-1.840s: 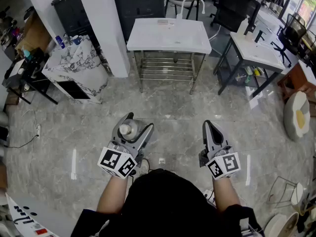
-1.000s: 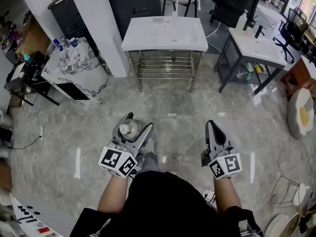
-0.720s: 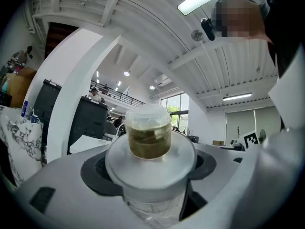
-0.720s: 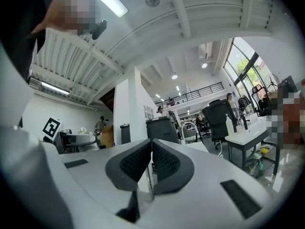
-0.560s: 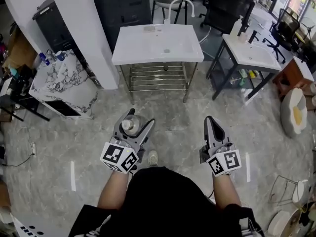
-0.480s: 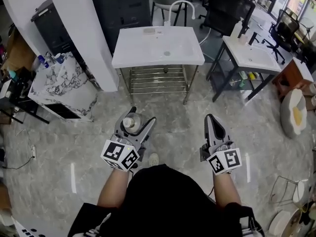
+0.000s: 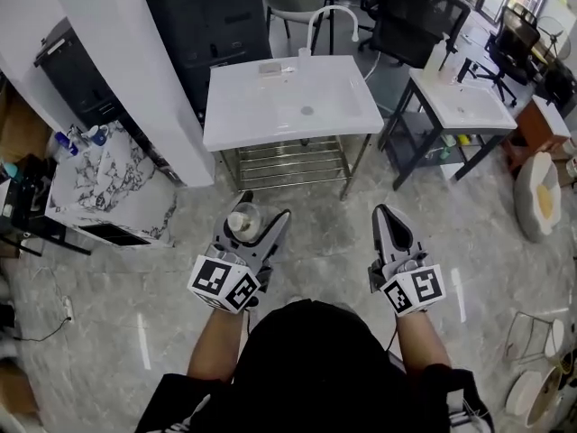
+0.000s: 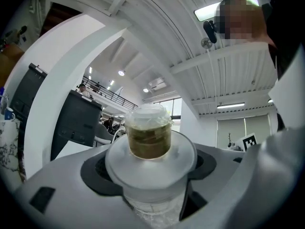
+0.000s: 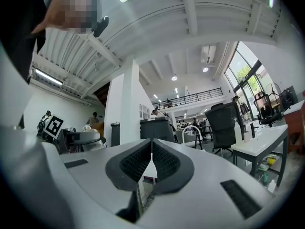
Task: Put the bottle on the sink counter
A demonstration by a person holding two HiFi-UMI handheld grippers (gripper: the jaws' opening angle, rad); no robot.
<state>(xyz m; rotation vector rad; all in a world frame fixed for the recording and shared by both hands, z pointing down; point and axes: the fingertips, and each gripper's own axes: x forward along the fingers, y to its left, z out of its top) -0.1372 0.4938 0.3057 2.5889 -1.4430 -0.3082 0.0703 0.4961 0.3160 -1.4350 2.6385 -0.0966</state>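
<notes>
A clear bottle (image 7: pixel 242 221) with a white cap and brownish contents stands upright between the jaws of my left gripper (image 7: pixel 264 207), which is shut on it. In the left gripper view the bottle (image 8: pixel 148 137) fills the middle, with the left gripper (image 8: pixel 150 170) clasping its body below the collar. My right gripper (image 7: pixel 385 211) is shut and empty, its pads (image 9: pixel 164 162) pressed together in the right gripper view. The white sink counter (image 7: pixel 270 115) with a curved faucet (image 7: pixel 329 21) stands ahead of both grippers, across a stretch of floor.
A steel rack (image 7: pixel 288 159) sits under the sink counter. A second white sink table (image 7: pixel 469 106) is at the right and a marble-patterned cabinet (image 7: pixel 99 179) at the left beside a white pillar (image 7: pixel 126 70). Office chairs stand behind.
The sink counter has come closer and now lies more squarely ahead. Both grippers keep the same pose, the left still holding the bottle.
</notes>
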